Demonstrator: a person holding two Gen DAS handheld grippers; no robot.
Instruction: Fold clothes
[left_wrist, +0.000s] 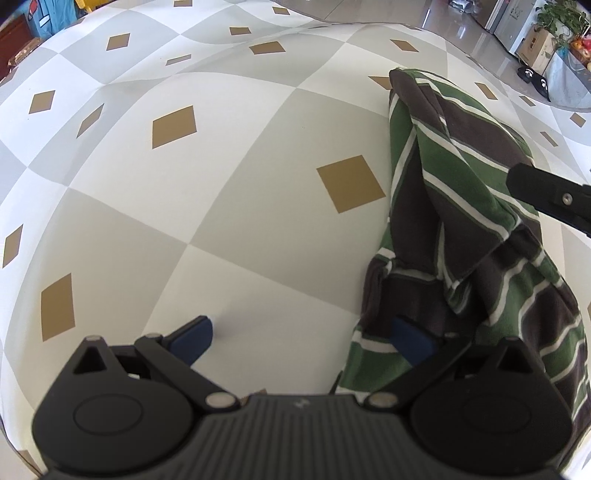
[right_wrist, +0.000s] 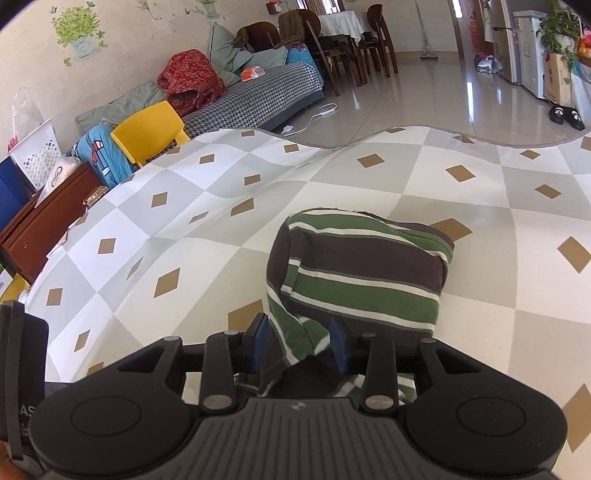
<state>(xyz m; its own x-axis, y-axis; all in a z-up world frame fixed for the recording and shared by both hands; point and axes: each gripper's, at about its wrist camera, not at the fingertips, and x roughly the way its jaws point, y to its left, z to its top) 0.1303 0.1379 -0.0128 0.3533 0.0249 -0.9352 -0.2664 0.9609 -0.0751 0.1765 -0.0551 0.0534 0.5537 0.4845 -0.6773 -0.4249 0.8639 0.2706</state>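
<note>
A garment (left_wrist: 461, 206) striped green, brown and white lies bunched and partly folded on the checked cover (left_wrist: 221, 184). My left gripper (left_wrist: 301, 341) stands wide open at the garment's left edge; its left pad is over bare cover and its right pad over the striped cloth. From the right edge of the left wrist view, one black finger (left_wrist: 535, 188) of the other gripper reaches over the garment. In the right wrist view the garment (right_wrist: 362, 273) lies just ahead as a folded bundle. My right gripper (right_wrist: 300, 344) is open, with a fold of the cloth lying loosely between its pads.
The checked cover (right_wrist: 184, 258) has a raised ripple toward its far edge. Beyond it are a yellow chair (right_wrist: 147, 133), a daybed (right_wrist: 258, 99) with cushions, a brown wooden box (right_wrist: 40, 229) at the left, and glossy floor tiles (right_wrist: 424, 92) with slippers (right_wrist: 565, 116).
</note>
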